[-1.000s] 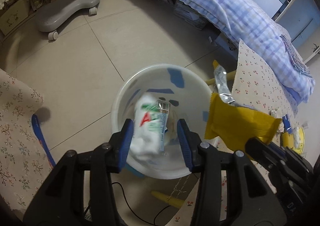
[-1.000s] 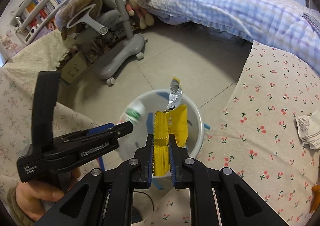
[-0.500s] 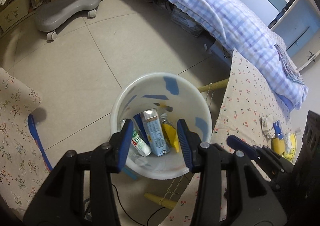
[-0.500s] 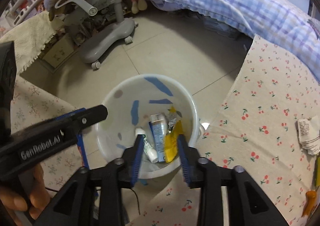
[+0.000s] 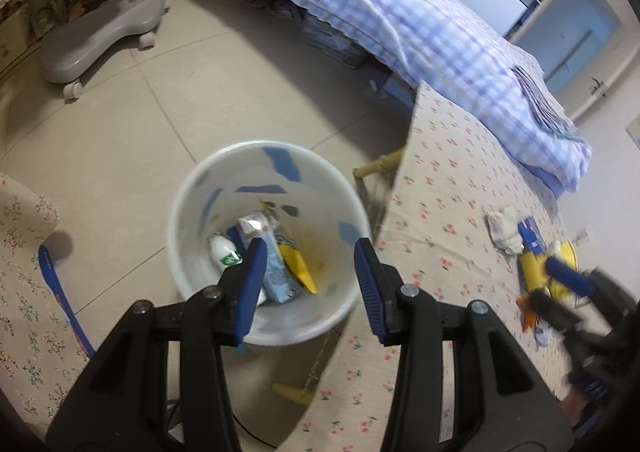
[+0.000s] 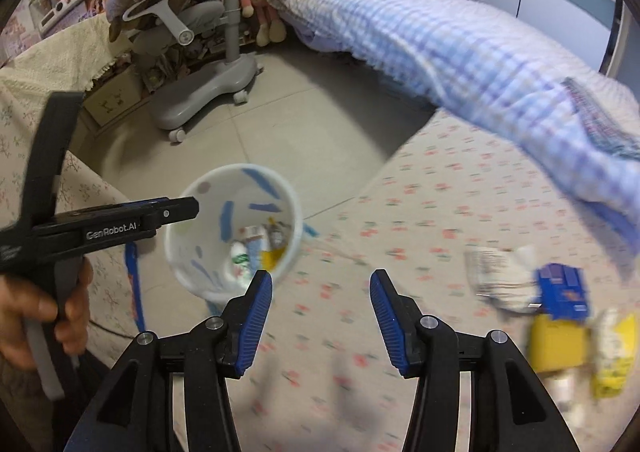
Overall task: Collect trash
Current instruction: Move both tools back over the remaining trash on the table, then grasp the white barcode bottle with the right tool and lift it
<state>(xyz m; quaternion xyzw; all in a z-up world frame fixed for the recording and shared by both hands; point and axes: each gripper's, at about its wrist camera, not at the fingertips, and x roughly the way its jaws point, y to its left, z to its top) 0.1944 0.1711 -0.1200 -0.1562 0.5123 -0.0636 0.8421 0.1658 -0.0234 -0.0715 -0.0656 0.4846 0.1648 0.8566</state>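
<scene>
Trash now lies in the round white plastic bin (image 5: 192, 187): yellow foil wrapper (image 5: 298, 266) dropped. Right gripper (image 6: 321, 306), wide open and empty, has swung toward the crumpled white paper (image 6: 498, 272); left gripper (image 5: 308, 284) gapes empty.

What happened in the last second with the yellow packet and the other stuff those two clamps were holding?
Both let go. The yellow packet dropped from the right gripper into the white bucket; the white bottle and blue carton fell from the left gripper. Both now stand open and empty. The right one swung toward the table's remaining trash. The bucket stayed put.
</scene>
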